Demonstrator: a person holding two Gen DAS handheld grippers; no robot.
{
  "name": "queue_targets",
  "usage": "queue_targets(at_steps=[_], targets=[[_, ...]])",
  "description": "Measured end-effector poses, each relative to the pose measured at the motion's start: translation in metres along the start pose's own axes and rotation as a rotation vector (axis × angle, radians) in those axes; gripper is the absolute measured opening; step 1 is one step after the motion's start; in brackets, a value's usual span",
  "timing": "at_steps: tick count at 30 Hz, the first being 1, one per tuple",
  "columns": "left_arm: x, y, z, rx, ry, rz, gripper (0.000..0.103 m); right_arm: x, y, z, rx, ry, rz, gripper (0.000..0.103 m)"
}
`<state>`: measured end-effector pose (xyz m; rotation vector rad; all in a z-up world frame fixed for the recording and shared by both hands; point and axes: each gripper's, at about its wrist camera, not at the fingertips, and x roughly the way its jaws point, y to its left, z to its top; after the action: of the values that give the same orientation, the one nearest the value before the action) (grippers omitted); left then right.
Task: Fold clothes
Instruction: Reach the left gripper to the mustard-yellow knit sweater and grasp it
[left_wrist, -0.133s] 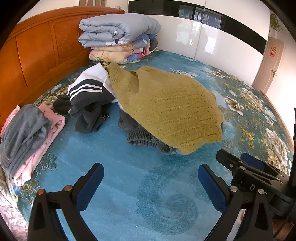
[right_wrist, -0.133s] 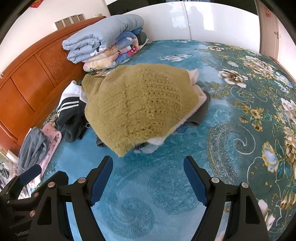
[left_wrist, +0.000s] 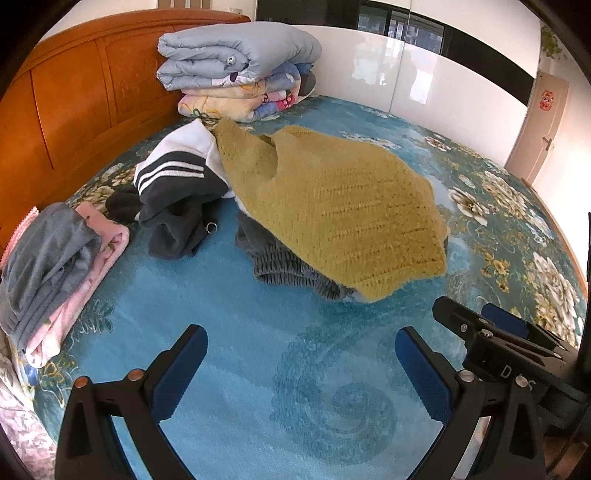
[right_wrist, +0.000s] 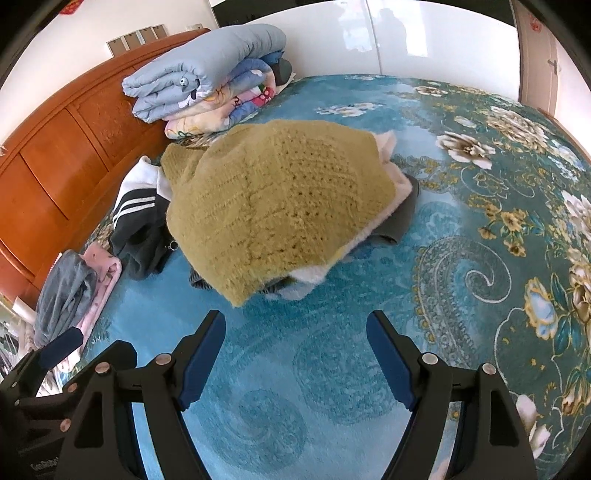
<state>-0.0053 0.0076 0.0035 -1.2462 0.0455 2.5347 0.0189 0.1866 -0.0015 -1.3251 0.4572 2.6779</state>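
An olive knitted sweater (left_wrist: 332, 206) lies spread on top of a heap of clothes in the middle of the bed; it also shows in the right wrist view (right_wrist: 273, 206). Under it lie a grey ribbed garment (left_wrist: 291, 269) and a white fleecy one (right_wrist: 314, 271). A black-and-white striped jacket (left_wrist: 177, 184) lies crumpled to its left. My left gripper (left_wrist: 301, 350) is open and empty above the blue bedspread, short of the heap. My right gripper (right_wrist: 295, 336) is open and empty too, just in front of the sweater's near corner.
Folded grey and pink clothes (left_wrist: 55, 266) are stacked at the left edge. Folded quilts (left_wrist: 236, 70) are piled against the wooden headboard (left_wrist: 74, 96). The floral blue bedspread (right_wrist: 480, 229) stretches to the right. The right gripper's body (left_wrist: 498, 339) sits beside my left one.
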Motion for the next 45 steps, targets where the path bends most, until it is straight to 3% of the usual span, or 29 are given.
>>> queue_targets(at_steps=[10,13,24,26,29,30,31,32,34,38,45], targets=[[0.01,-0.013,0.016,0.027,0.033,0.004,0.103,0.011,-0.01,-0.006,0.008,0.04,0.004,0.08],[0.016,-0.023,0.021,0.059,0.01,0.001,0.103,0.013,-0.021,-0.011,0.016,0.062,-0.019,0.08],[0.065,-0.107,0.049,0.446,0.033,0.142,0.102,0.002,-0.072,-0.026,0.049,0.104,-0.103,0.08],[0.076,-0.124,0.049,0.553,0.025,0.204,0.098,0.001,-0.08,-0.031,0.063,0.116,-0.098,0.08],[0.088,-0.147,0.043,0.717,0.028,0.243,0.078,-0.002,-0.088,-0.038,0.058,0.133,-0.124,0.08],[0.089,-0.153,0.039,0.769,0.026,0.247,0.058,-0.005,-0.089,-0.041,0.052,0.142,-0.14,0.08],[0.091,-0.153,0.04,0.771,0.037,0.241,0.041,-0.005,-0.091,-0.043,0.054,0.15,-0.145,0.08],[0.093,-0.151,0.042,0.762,0.052,0.233,0.036,-0.005,-0.092,-0.044,0.062,0.159,-0.144,0.08],[0.093,-0.144,0.051,0.701,0.067,0.216,0.012,-0.004,-0.095,-0.047,0.078,0.176,-0.14,0.08],[0.067,-0.112,0.076,0.477,-0.02,0.145,0.008,-0.008,-0.096,-0.049,0.102,0.17,-0.117,0.08],[-0.013,-0.048,0.111,0.212,-0.225,0.099,0.007,-0.003,-0.09,-0.046,0.139,0.178,-0.054,0.08]])
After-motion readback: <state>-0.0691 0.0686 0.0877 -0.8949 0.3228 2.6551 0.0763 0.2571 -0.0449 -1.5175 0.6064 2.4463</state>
